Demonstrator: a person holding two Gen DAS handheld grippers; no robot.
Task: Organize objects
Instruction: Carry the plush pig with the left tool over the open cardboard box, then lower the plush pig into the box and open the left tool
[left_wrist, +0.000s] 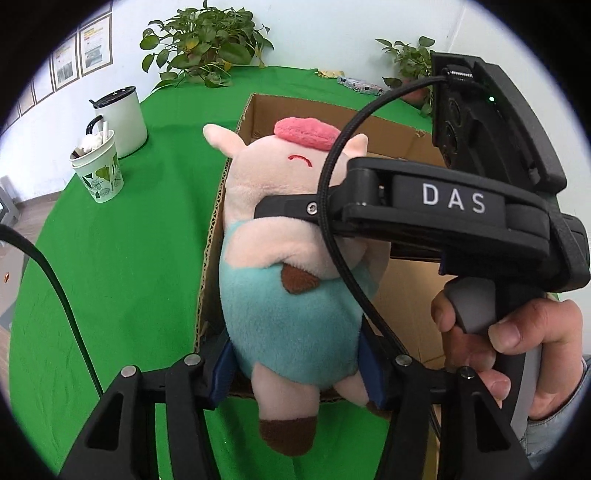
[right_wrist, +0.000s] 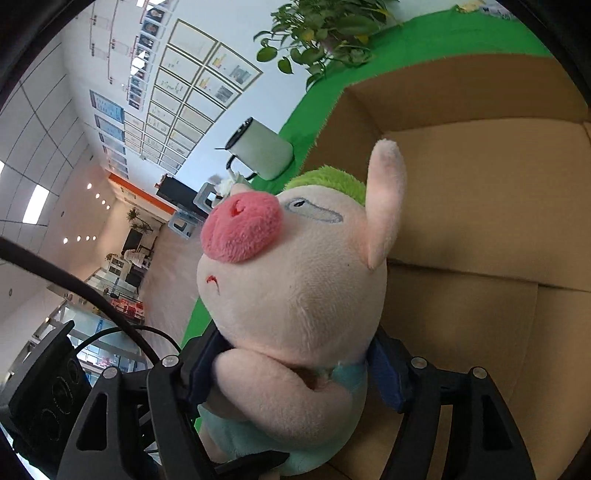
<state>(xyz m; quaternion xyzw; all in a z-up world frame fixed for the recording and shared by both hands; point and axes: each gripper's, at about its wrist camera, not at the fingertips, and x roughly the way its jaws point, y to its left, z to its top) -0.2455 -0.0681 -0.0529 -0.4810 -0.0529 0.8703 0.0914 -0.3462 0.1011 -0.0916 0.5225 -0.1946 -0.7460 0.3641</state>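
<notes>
while both claws are holding the plush pig (left_wrist: 291, 280) over the cardboard box (left_wrist: 402, 147), left claw (left_wrist: 295, 373) is pinching its belly and right claw (right_wrist: 295, 373) its neck; soft, light, squashy, so torso is gripping best.

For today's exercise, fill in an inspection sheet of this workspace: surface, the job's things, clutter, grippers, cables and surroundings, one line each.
Surface: green cloth covering the table.
Job's things: plush pig, held over the open cardboard box; box interior looks bare where visible.
Clutter: white lidded mug and a paper cup with scraps inside, standing close together on the cloth; small packets at the far edge, too blurred to identify.
Grippers: left gripper clamps the pig's lower body; right gripper sits around its neck, and whether its pads press is unclear.
Cables: black braided cable looping across the pig.
Surroundings: potted plants, framed sheets on the wall.
</notes>
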